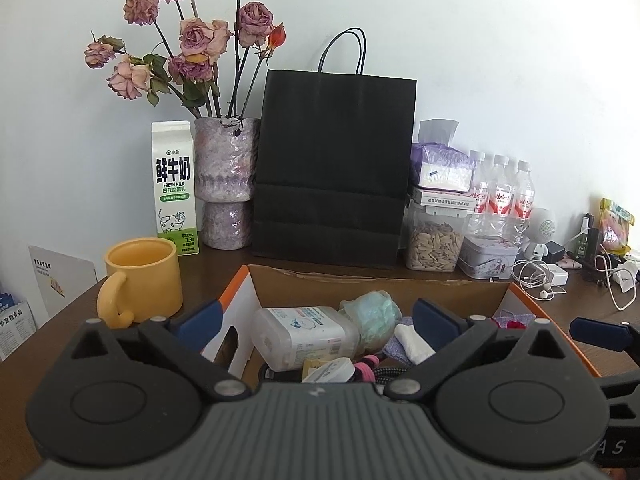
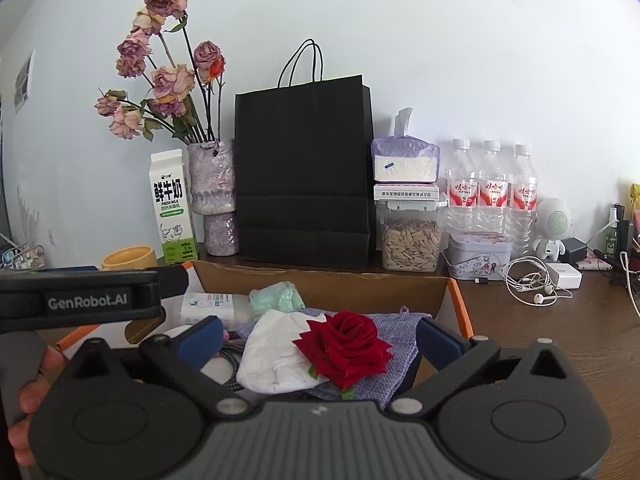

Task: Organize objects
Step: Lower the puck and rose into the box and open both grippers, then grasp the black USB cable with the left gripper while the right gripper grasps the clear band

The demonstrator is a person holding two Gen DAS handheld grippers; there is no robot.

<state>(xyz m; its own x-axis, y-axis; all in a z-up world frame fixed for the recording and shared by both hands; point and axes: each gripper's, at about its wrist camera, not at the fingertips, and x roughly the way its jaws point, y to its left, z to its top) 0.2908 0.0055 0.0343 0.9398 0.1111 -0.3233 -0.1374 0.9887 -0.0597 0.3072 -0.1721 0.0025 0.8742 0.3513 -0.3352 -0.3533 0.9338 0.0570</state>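
Note:
An open cardboard box (image 1: 360, 284) with orange edges sits in front of me, full of small items. In the left wrist view my left gripper (image 1: 320, 324) stands open above it, over a clear plastic container (image 1: 300, 336), a pale green bundle (image 1: 372, 314) and a white cloth (image 1: 414, 344). In the right wrist view my right gripper (image 2: 320, 340) is open too, hovering over a red fabric rose (image 2: 346, 346) that lies on a white cloth (image 2: 272, 356) and a lilac knitted pouch (image 2: 396, 328). Neither gripper holds anything. The box (image 2: 320, 276) also shows there.
Behind the box stand a black paper bag (image 1: 332, 168), a vase of dried roses (image 1: 226, 184), a milk carton (image 1: 174, 188) and a yellow mug (image 1: 140, 280). To the right are a seed jar (image 1: 434, 246), a tin (image 1: 486, 258), three water bottles (image 1: 502, 200) and tangled earphones (image 1: 536, 276).

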